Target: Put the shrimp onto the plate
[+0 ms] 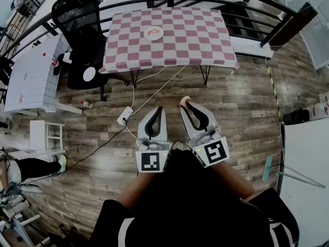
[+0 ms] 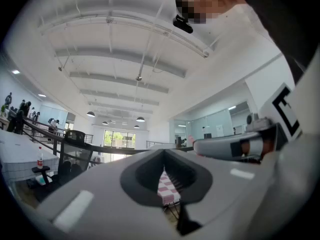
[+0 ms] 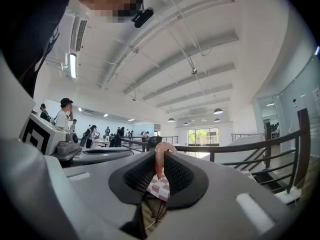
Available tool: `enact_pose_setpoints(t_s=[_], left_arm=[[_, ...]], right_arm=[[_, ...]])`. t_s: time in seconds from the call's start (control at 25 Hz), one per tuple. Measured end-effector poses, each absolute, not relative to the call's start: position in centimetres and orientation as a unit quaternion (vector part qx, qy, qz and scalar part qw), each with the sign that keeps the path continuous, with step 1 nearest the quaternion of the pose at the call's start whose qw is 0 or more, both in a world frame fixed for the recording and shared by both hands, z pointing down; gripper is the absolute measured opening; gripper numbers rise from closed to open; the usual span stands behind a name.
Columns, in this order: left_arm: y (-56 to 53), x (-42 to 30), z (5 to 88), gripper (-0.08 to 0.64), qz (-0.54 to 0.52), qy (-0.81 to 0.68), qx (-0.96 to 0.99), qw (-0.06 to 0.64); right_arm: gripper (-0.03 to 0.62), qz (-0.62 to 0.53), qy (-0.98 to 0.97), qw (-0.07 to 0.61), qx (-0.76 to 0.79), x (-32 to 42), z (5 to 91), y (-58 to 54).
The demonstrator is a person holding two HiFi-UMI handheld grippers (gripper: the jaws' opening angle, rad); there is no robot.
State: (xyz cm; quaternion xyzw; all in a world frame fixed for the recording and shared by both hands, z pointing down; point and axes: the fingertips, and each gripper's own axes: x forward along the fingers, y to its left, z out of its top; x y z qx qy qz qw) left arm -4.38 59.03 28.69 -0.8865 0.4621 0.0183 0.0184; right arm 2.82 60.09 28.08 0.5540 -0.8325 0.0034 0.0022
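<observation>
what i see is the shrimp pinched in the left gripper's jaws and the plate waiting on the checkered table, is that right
Not quite. The shrimp is pinched in the right gripper, as the right gripper view shows; the left gripper has its jaws shut on nothing. The plate does wait on the checkered table.

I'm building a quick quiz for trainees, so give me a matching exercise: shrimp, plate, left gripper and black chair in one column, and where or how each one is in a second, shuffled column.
Column one:
1. shrimp
2. plate
3. left gripper
4. black chair

Column two:
A. on the checked table
B. shut, with nothing held
C. beside the table, at its left end in the head view
D. pinched in the right gripper

Pairs: 1-D, 2-A, 3-B, 4-C.
</observation>
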Motion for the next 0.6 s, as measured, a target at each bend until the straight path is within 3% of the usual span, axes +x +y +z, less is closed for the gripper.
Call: enact_pose_setpoints(t_s=[0.28,0.6], left_arm=[[59.3,-4.0,28.1,0.009,0.031,0.466,-0.884,0.02],[56.9,-9.2,29.1,0.009,0.036,0.525,-0.85,0.022]], right_arm=[[0.055,-0.001,-0.829,-0.017,0.559,4.2,27.2,60.8],[0.057,0.012,-0.821,-0.016,0.57,5.4,28.6,60.6]])
